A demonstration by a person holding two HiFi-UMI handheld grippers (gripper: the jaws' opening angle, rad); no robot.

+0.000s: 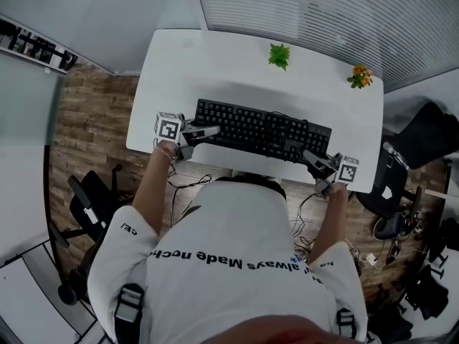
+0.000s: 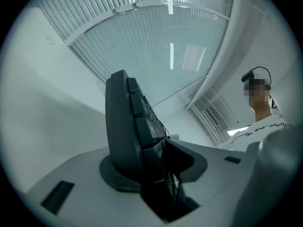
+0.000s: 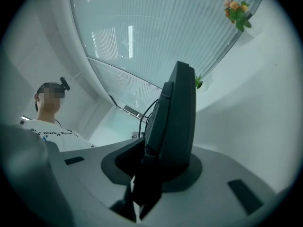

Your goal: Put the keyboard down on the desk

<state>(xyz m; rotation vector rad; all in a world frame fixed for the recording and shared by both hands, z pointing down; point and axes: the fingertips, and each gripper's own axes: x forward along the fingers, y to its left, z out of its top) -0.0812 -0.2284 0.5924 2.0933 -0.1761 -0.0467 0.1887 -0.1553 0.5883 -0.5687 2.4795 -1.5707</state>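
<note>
Black full-size keyboard (image 1: 262, 130), keys up; white desk (image 1: 215, 70).

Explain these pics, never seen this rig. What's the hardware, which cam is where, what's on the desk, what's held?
No robot here: a person holds a pair of tongs in each hand. The head view comes from a camera on the person's head, looking down; the other two ride on the tongs and look along their jaws. On the white desk sit a small green plant and an orange-flowered one. The left tongs and right tongs each clamp one end of a black keyboard over the desk's near part. Whether it already rests on the desk I can't tell.
</note>
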